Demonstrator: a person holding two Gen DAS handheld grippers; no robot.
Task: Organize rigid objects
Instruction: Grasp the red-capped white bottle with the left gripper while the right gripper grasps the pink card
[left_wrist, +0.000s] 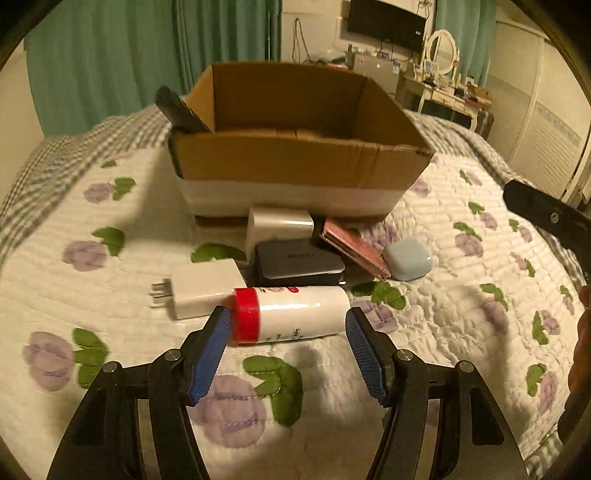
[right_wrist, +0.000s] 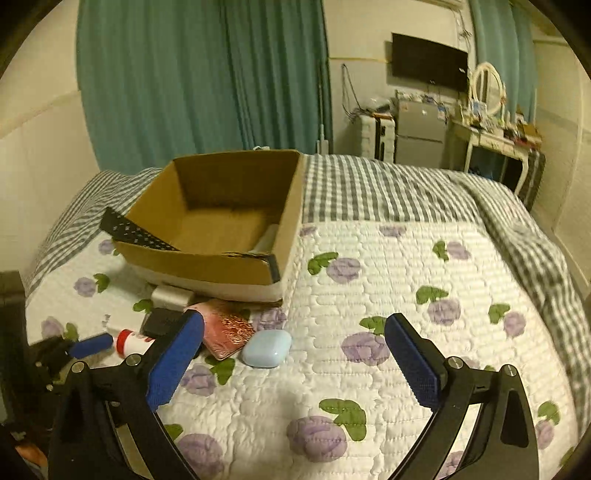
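A white bottle with a red cap (left_wrist: 291, 314) lies on its side on the quilt, between the open blue pads of my left gripper (left_wrist: 286, 321), which are not closed on it. Behind it lie a white charger (left_wrist: 203, 286), a black box (left_wrist: 299, 262), a white box (left_wrist: 279, 223), a pink notebook (left_wrist: 354, 249) and a light blue case (left_wrist: 406, 258). An open cardboard box (left_wrist: 295, 147) stands behind them with a dark object (left_wrist: 179, 110) leaning on its left edge. My right gripper (right_wrist: 295, 334) is open and empty, just right of the blue case (right_wrist: 266, 348); the cardboard box (right_wrist: 221, 221) is beyond it.
The flowered quilt (right_wrist: 406, 277) covers the bed, with a checked blanket (right_wrist: 369, 188) further back. Green curtains (right_wrist: 203, 74), a small fridge (right_wrist: 419, 133) and a dressing table (right_wrist: 495, 144) stand beyond the bed.
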